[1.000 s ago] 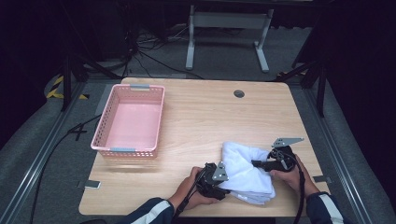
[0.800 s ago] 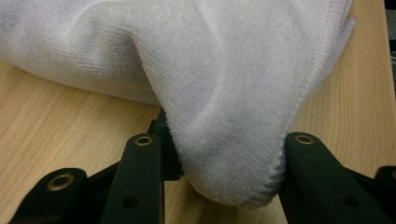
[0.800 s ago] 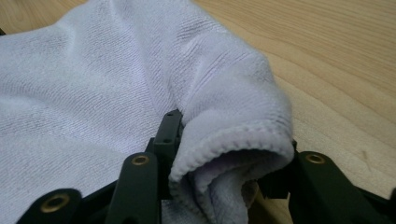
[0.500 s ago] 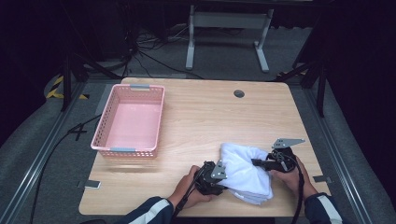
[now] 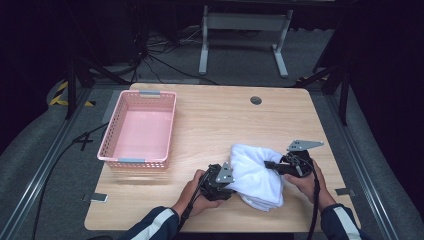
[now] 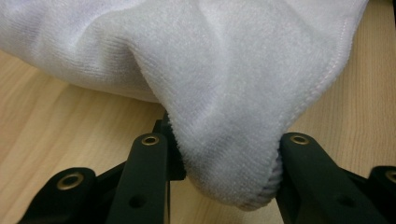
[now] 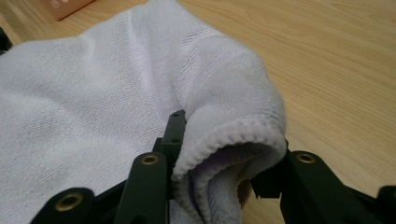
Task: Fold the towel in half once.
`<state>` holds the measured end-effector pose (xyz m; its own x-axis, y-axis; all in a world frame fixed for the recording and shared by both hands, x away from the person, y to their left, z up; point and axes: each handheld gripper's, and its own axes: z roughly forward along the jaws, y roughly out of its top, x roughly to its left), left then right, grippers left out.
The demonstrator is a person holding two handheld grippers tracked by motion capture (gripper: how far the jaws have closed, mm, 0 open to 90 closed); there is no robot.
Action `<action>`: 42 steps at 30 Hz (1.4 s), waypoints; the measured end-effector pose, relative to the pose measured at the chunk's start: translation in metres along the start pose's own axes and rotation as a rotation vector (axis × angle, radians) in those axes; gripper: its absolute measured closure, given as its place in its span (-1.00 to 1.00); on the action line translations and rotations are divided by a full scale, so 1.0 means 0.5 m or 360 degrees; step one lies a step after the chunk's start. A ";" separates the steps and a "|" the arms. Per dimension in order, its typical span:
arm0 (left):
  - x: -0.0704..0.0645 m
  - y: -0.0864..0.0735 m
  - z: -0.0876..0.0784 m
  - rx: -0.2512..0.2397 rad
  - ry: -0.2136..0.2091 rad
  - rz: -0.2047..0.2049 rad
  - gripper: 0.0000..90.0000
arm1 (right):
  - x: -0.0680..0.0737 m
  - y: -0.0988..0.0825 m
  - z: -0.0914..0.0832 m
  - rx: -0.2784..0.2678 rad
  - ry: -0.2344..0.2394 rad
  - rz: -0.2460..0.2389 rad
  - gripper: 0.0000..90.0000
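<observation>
Toward the lower right of the high view, a white, soft terry-cloth towel [image 5: 255, 175], bunched and loosely folded, is seen lying on the light wooden desk [image 5: 220, 120], near its front edge. At the towel's left side the left hand-held gripper [image 5: 231, 181] is held by a hand coming in from the bottom of the frame, and at the towel's right side the right hand-held gripper [image 5: 267, 165] is held by the other hand. Along the bottom of the left gripper view, a rounded fold of the towel [image 6: 224, 93] is seen pinched between the two black jaws of the left hand-held gripper [image 6: 229, 186], which have just been closing and now press on the cloth from both sides, with bare desk [image 6: 56, 121] seen beneath. Along the bottom of the right gripper view, a hemmed, doubled edge of the towel [image 7: 116, 93] is likewise clamped by the right hand-held gripper [image 7: 224, 172], whose jaws have also just been closing onto it. At centre left of the high view, a pink rectangular plastic mesh basket [image 5: 111, 150] stands on the desk, well apart from the towel.
</observation>
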<state>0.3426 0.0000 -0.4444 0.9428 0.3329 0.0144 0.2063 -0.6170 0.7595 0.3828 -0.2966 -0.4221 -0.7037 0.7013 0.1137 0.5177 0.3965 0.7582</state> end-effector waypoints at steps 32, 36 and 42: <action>0.095 -0.068 -0.258 -0.0282 0.0483 -0.0280 0.48 | 0.114 0.302 0.142 -0.0132 0.0190 -0.0260 0.41; 0.107 -0.084 -0.284 -0.0297 0.0548 -0.0333 0.48 | 0.137 0.337 0.165 -0.0133 0.0190 -0.0301 0.41; 0.126 -0.100 -0.321 -0.0314 0.0592 -0.0376 0.48 | 0.162 0.372 0.198 -0.0149 0.0204 -0.0323 0.41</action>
<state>0.3496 0.1664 -0.3773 0.7110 0.7025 0.0306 0.3161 -0.3582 0.8785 0.4702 -0.1073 -0.3356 -0.8476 0.5298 0.0292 0.3165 0.4607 0.8292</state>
